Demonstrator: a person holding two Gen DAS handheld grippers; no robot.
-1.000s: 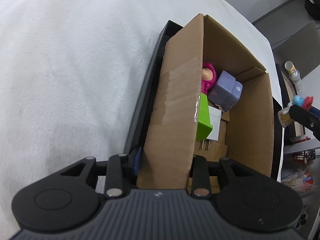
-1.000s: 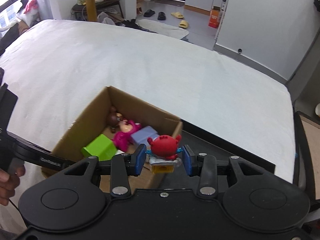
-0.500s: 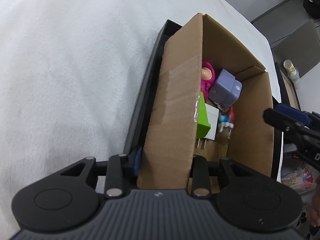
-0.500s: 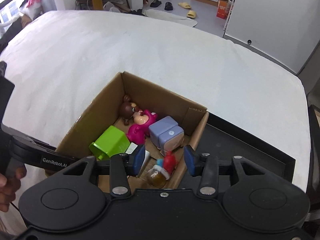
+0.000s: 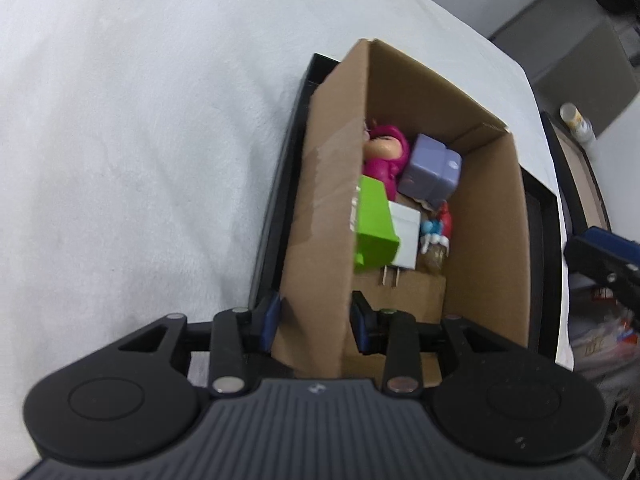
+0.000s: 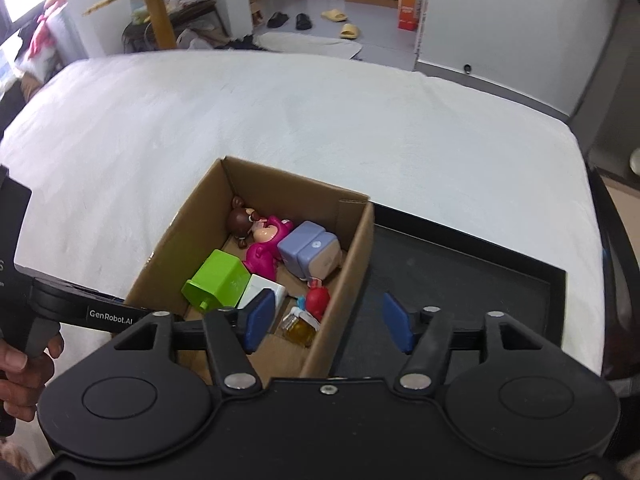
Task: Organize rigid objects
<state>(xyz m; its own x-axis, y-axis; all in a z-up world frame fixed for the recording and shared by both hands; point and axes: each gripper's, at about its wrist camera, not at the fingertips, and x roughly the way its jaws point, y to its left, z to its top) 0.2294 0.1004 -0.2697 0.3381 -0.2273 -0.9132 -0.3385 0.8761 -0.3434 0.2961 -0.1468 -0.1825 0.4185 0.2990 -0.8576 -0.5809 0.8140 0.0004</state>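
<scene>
The left tongs clamped the cardboard box wall. The right tongs gaped wide, empty, above the red toy at the box's 6 o'clock end.

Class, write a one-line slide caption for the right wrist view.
Open right tongs hover over a cardboard box of small toys, a red figure lying inside.

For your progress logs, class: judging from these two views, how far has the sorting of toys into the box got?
Done: the cardboard box already holds a brown bear, pink doll, purple cube, green block, white plug and red crab toy. In hand: the left tongs grip the box wall; the right tongs are open and empty. Left: nothing loose shows on the black tray.
</scene>
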